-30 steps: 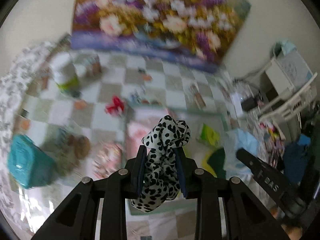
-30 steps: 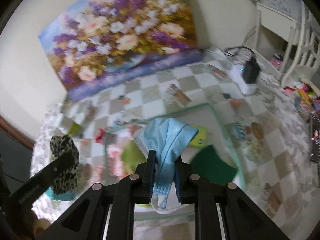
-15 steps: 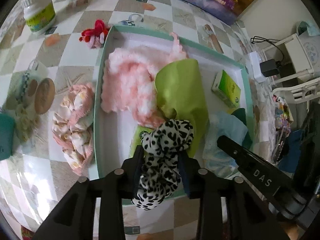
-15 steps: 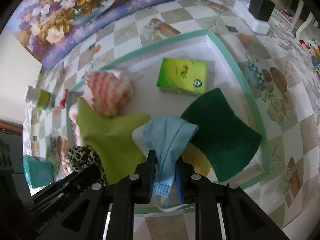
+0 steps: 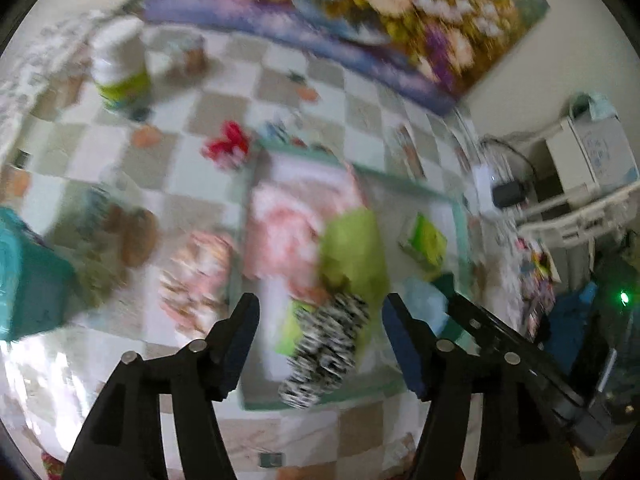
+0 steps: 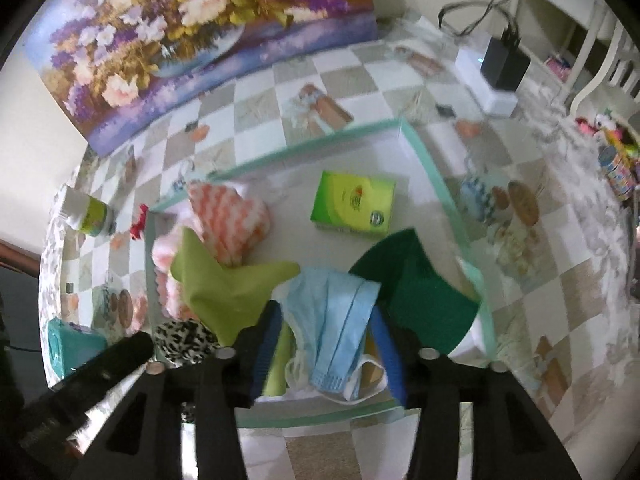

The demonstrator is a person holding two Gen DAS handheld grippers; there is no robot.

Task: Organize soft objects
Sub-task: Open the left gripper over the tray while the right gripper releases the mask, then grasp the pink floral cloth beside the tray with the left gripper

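Observation:
My left gripper [image 5: 320, 322] is open and empty. The leopard-print scrunchie [image 5: 326, 350] lies below it at the near edge of the green-rimmed tray [image 5: 404, 182]. My right gripper [image 6: 326, 334] is open, with the light blue face mask [image 6: 334, 322] lying loose between its fingers in the tray [image 6: 428, 164]. The tray also holds a pink fluffy cloth [image 6: 228, 220], a lime green cloth [image 6: 224, 284], a dark green sponge cloth [image 6: 420, 292] and a green tissue pack [image 6: 354, 204]. The scrunchie [image 6: 182, 338] shows at the left of the right wrist view.
Left of the tray lie a pink patterned cloth [image 5: 196, 276], a red soft toy [image 5: 228, 146], a white bottle [image 5: 118, 66] and a teal box [image 5: 28, 280]. A flower painting [image 6: 192, 32] leans on the back wall. A power strip with charger [image 6: 496, 72] sits at the right.
Both grippers have opened and let go: the scrunchie and the face mask now lie in the tray. Both grippers have lifted and tilted back up.

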